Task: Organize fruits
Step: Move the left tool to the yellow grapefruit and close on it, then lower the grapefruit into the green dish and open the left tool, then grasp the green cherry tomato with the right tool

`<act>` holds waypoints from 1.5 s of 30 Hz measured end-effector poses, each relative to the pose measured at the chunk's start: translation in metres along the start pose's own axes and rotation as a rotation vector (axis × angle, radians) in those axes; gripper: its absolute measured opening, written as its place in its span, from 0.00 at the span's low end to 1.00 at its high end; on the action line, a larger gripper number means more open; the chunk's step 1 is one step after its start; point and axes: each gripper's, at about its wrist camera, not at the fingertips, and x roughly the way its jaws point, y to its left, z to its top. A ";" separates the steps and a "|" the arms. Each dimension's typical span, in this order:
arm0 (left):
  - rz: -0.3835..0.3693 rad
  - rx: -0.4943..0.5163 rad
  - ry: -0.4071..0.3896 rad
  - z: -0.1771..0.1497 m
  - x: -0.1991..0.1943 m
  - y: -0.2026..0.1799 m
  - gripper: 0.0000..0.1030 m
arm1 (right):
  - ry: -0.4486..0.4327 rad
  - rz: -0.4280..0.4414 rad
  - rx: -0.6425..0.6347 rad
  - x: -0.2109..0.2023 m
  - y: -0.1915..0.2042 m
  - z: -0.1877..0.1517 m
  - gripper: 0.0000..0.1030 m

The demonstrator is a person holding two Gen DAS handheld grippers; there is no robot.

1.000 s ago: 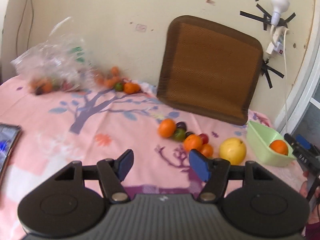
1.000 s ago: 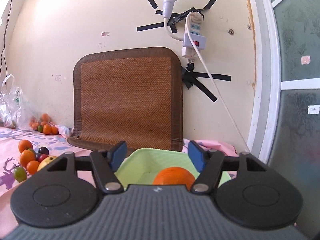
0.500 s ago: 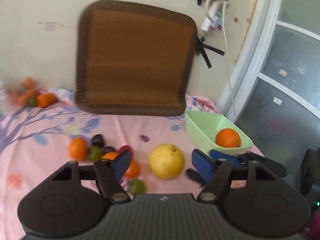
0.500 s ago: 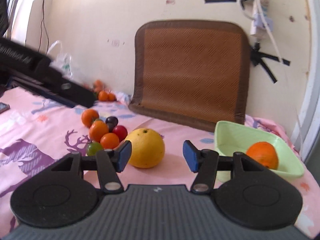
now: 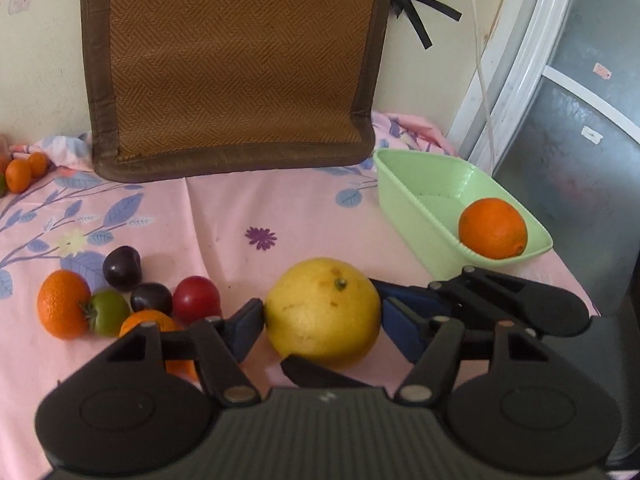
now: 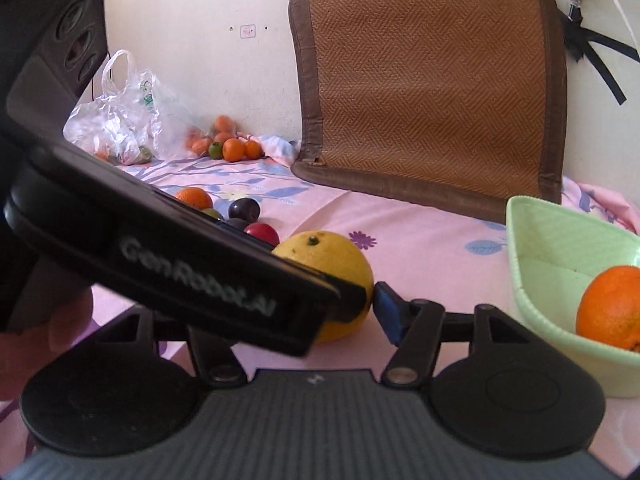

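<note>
A large yellow citrus fruit [image 5: 323,311] lies on the pink cloth [image 5: 280,208]. My left gripper [image 5: 326,322] is open with its blue pads on either side of the fruit, the left pad close to its skin. My right gripper [image 6: 320,304] is also open around the same fruit [image 6: 326,256], coming from the right; it shows in the left wrist view [image 5: 480,300]. The left gripper's body hides my right gripper's left finger. A light green bowl [image 5: 424,200] to the right holds one orange [image 5: 493,227]; the bowl also shows in the right wrist view [image 6: 560,248].
A cluster of small fruits sits left of the yellow one: an orange [image 5: 63,304], a green tomato [image 5: 108,312], dark plums [image 5: 122,267] and a red one [image 5: 197,300]. A woven brown mat [image 5: 232,60] leans on the wall. A plastic bag [image 6: 116,120] and more oranges [image 6: 234,148] lie far left.
Both grippers have moved in on the yellow fruit and now straddle it. The left gripper swung right and forward; the right gripper swung left, away from the bowl.
</note>
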 end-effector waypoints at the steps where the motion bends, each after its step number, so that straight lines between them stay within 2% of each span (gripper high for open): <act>1: -0.003 0.001 -0.011 0.002 -0.003 -0.003 0.64 | -0.015 -0.004 0.002 -0.005 0.000 -0.001 0.63; 4: -0.039 0.022 -0.090 0.026 -0.016 -0.019 0.64 | -0.117 -0.068 -0.027 -0.024 -0.004 0.007 0.63; 7: -0.101 0.055 -0.153 0.058 -0.015 -0.043 0.64 | -0.230 -0.195 -0.059 -0.045 -0.013 0.018 0.63; 9: -0.137 0.083 -0.168 0.075 -0.004 -0.057 0.65 | -0.273 -0.294 -0.074 -0.051 -0.025 0.023 0.63; 12: -0.184 0.085 -0.133 0.093 0.030 -0.071 0.65 | -0.257 -0.419 -0.068 -0.044 -0.047 0.024 0.63; 14: -0.197 0.079 -0.095 0.099 0.054 -0.077 0.65 | -0.214 -0.462 -0.053 -0.034 -0.061 0.022 0.63; 17: -0.202 0.052 -0.052 0.100 0.077 -0.078 0.63 | -0.152 -0.497 -0.030 -0.021 -0.075 0.015 0.63; 19: -0.189 0.069 -0.043 0.099 0.084 -0.080 0.63 | -0.125 -0.503 -0.028 -0.016 -0.078 0.010 0.64; 24: -0.190 0.062 -0.036 0.099 0.092 -0.079 0.64 | -0.120 -0.514 -0.055 -0.017 -0.076 0.001 0.66; 27: -0.179 0.043 -0.064 0.099 0.077 -0.074 0.64 | -0.134 -0.503 -0.056 -0.022 -0.073 -0.004 0.66; 30: -0.171 0.023 -0.157 0.092 0.034 -0.063 0.64 | -0.185 -0.475 -0.028 -0.037 -0.071 -0.010 0.65; 33: -0.133 0.003 -0.275 0.072 -0.030 -0.038 0.68 | -0.247 -0.460 0.028 -0.052 -0.072 -0.013 0.65; 36: -0.018 -0.023 -0.337 0.045 -0.082 -0.004 0.69 | -0.351 -0.429 0.112 -0.075 -0.079 -0.018 0.65; 39: 0.142 -0.087 -0.335 0.019 -0.119 0.036 0.69 | -0.422 -0.382 0.185 -0.086 -0.081 -0.014 0.65; 42: 0.267 -0.161 -0.302 -0.011 -0.144 0.075 0.69 | -0.429 -0.301 0.205 -0.091 -0.059 -0.007 0.65; 45: 0.292 -0.228 -0.286 -0.039 -0.154 0.102 0.69 | -0.394 -0.236 0.165 -0.079 -0.032 0.000 0.62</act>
